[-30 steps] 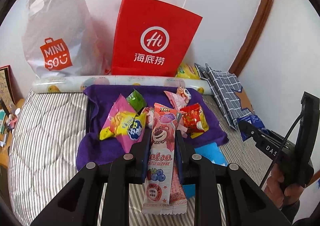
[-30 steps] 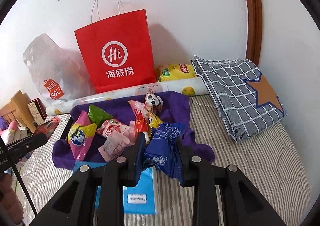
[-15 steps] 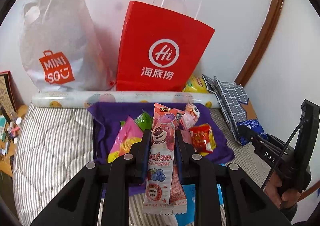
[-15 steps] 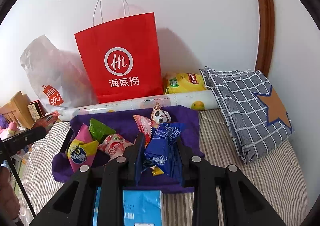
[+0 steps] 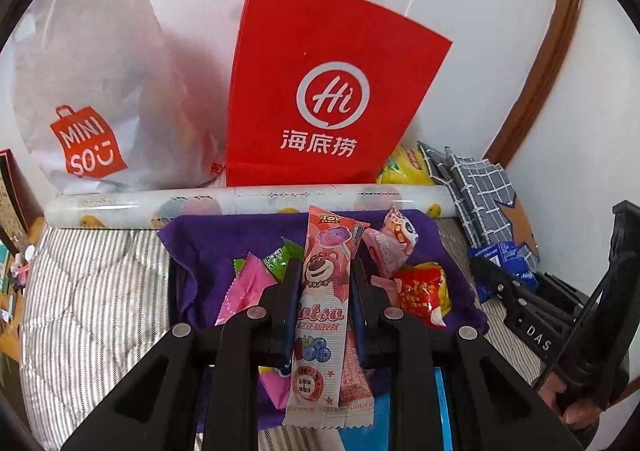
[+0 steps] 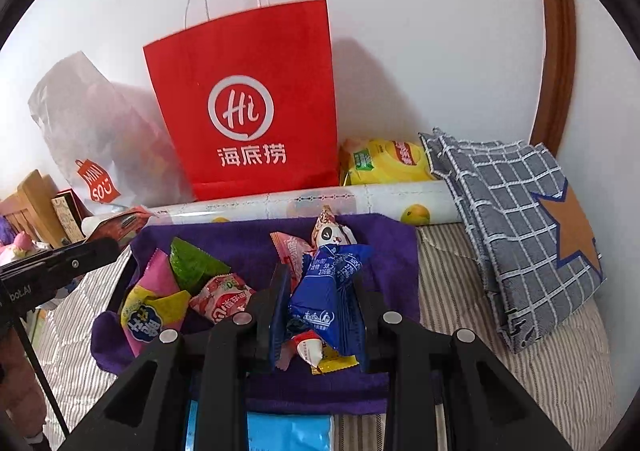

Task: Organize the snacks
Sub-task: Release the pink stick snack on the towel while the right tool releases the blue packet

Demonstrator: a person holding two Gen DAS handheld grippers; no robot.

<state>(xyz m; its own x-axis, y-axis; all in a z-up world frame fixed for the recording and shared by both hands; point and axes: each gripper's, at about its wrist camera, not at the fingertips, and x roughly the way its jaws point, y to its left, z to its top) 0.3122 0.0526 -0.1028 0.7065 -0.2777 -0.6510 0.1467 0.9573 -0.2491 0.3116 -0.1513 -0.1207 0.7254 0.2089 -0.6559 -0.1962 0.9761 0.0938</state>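
My left tongs [image 5: 325, 291] clamp the long pink Lotso packet [image 5: 322, 315] at centre frame, my right tongs [image 6: 320, 303] pinch the blue packet [image 6: 329, 291], both lifted above the purple cloth [image 6: 256, 247], aimed at the red paper bag [image 6: 248, 99] standing behind, probably their destination.

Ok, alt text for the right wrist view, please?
The right claw is shut on a blue packet above a purple cloth strewn with snacks on a striped bed. Behind stand a red paper bag and a grey checked cushion.
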